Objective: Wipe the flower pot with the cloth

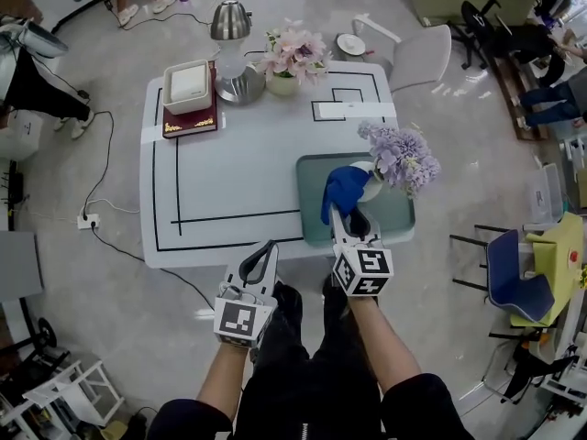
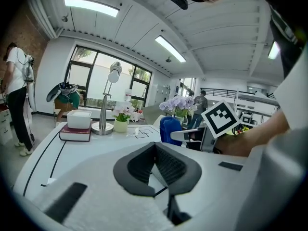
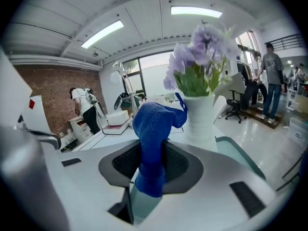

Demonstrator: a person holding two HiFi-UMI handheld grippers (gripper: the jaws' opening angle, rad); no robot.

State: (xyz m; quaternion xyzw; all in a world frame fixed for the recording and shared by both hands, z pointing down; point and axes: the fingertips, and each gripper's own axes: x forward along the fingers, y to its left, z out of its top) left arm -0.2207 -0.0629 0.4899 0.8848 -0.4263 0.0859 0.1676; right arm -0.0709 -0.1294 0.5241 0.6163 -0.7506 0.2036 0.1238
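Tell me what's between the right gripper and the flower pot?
The blue cloth, clamped in the right gripper, stands before the flower pot, as the right gripper view shows.

The right hand-held gripper [image 3: 153, 166] fills the lower frame, its dark ribbed jaws closed on a blue terry cloth [image 3: 151, 129]. The cloth stands up from between them at the centre. Just right of it is a white ceramic flower pot [image 3: 202, 119] holding lilac flowers with green stems [image 3: 202, 47]. The cloth's upper fold reaches the pot's left side, but contact cannot be made out. The pot stands on a pale teal tray [image 3: 238, 153], lower right. A white worktop [image 3: 103, 139] stretches away at left centre.
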